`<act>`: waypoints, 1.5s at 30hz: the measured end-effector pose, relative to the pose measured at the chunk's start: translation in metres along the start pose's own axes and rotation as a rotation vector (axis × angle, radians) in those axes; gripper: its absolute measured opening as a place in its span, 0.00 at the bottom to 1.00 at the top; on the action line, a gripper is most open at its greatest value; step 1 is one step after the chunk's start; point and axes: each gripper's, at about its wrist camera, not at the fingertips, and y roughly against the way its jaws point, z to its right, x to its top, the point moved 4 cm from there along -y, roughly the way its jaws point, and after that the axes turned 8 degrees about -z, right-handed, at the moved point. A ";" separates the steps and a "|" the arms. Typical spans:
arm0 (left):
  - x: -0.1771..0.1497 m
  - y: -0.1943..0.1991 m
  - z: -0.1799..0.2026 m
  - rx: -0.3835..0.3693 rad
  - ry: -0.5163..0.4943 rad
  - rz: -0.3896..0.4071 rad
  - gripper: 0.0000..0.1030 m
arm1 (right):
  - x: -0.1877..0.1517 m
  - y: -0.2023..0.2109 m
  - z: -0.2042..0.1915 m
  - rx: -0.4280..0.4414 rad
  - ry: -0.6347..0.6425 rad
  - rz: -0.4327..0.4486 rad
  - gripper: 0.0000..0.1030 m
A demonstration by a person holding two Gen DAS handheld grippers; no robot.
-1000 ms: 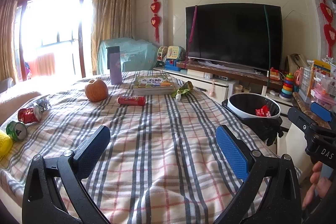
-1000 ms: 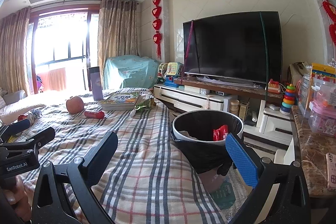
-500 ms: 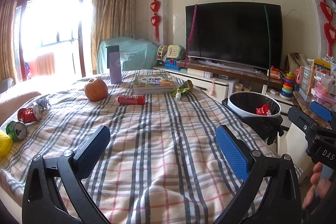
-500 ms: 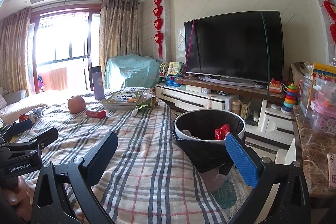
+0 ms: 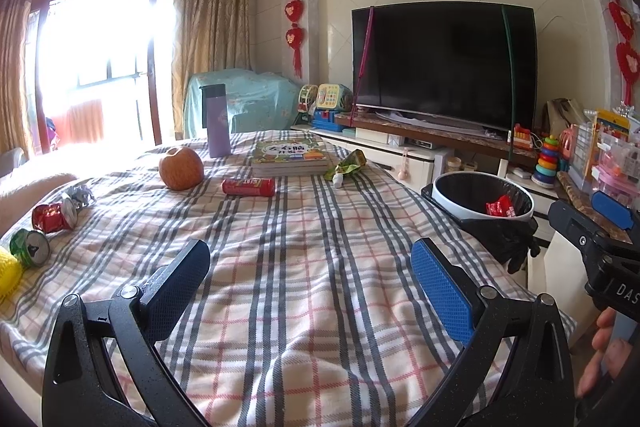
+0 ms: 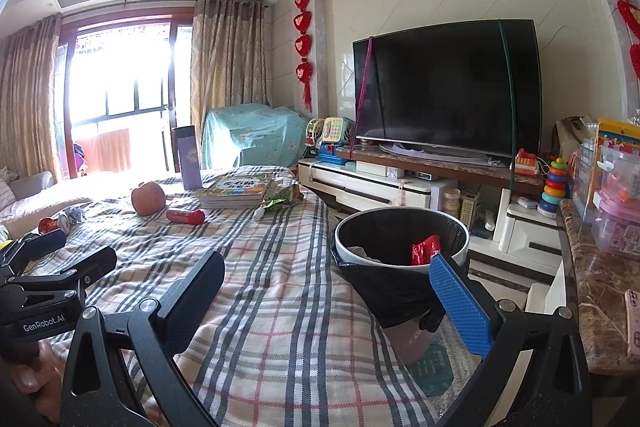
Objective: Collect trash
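- My left gripper (image 5: 310, 275) hangs over the near edge of the plaid tablecloth (image 5: 304, 227), fingers spread wide, gripping nothing.
- My right gripper (image 6: 326, 291) hangs at the table's right edge, equally wide and empty.
- Beside that edge stands the round white bin with a black liner (image 6: 400, 247), a red wrapper (image 6: 426, 249) inside.
- A red cylindrical snack can (image 5: 249, 187) lies mid-table.
- A crumpled green wrapper (image 5: 349, 165) sits by the far right edge.
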 end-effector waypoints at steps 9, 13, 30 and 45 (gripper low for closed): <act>0.000 0.000 0.000 -0.001 0.000 -0.001 1.00 | 0.000 0.000 0.000 0.001 -0.001 0.000 1.00; 0.001 0.000 0.000 0.000 0.000 -0.002 1.00 | 0.000 0.000 0.001 0.002 -0.001 -0.001 1.00; 0.001 0.002 0.001 -0.009 0.000 -0.003 1.00 | 0.005 0.004 -0.001 0.017 -0.005 0.014 1.00; 0.013 0.002 0.004 -0.031 -0.012 -0.003 1.00 | 0.014 0.004 -0.002 0.042 -0.009 0.024 1.00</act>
